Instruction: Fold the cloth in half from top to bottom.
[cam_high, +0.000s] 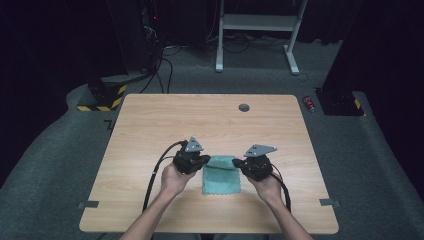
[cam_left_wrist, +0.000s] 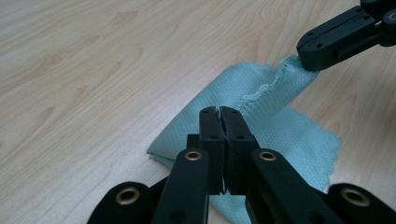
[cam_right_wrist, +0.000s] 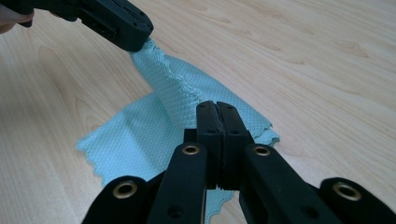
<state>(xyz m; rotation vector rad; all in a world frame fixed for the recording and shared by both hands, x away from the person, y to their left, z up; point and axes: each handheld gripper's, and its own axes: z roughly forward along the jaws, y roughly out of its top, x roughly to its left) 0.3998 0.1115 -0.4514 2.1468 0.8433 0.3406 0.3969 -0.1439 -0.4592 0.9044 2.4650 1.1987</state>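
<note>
A teal cloth (cam_high: 221, 181) lies on the wooden table (cam_high: 150, 125) between the person's two hands, with its far edge lifted and folded toward the near side. In the left gripper view, my left gripper (cam_left_wrist: 219, 111) is shut on one corner of the cloth (cam_left_wrist: 243, 88), and my right gripper (cam_left_wrist: 308, 58) pinches the other raised corner. The right gripper view has my right gripper (cam_right_wrist: 216, 106) shut on the cloth (cam_right_wrist: 154, 121) and my left gripper (cam_right_wrist: 136, 44) gripping the far corner. From above, my left gripper (cam_high: 204, 162) and right gripper (cam_high: 238, 163) flank the cloth's far edge.
A round grey grommet (cam_high: 244, 107) sits near the table's far edge. Grey tape strips mark the near left (cam_high: 88, 204) and near right (cam_high: 330, 202) corners. A white desk frame (cam_high: 257, 22) stands on the carpet beyond, and a red object (cam_high: 310, 103) lies on the floor.
</note>
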